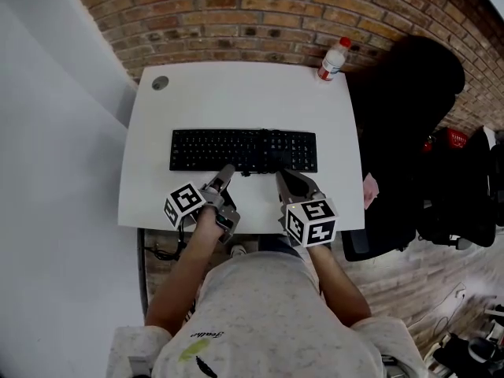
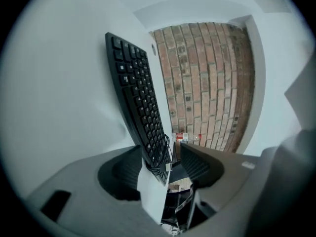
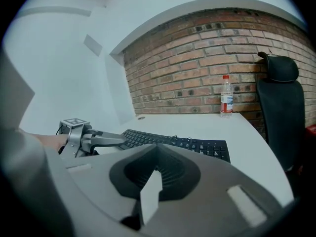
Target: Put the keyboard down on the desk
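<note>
I see the keyboard (image 1: pixel 244 150) flat mid-desk (image 1: pixel 236 93); its near edge sits just ahead of both claws; left claw (image 1: pixel 226 172) spread, nothing pinched; right claw (image 1: pixel 282 178) pressed together, empty; bare desk behind keyboard; bottle (image 1: pixel 334 58) at far right corner.

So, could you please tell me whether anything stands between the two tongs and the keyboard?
Nothing visible does. The keyboard lies flat on the desk, and the left tongs and right tongs sit at its near edge. The bottle stands away at the far corner.
</note>
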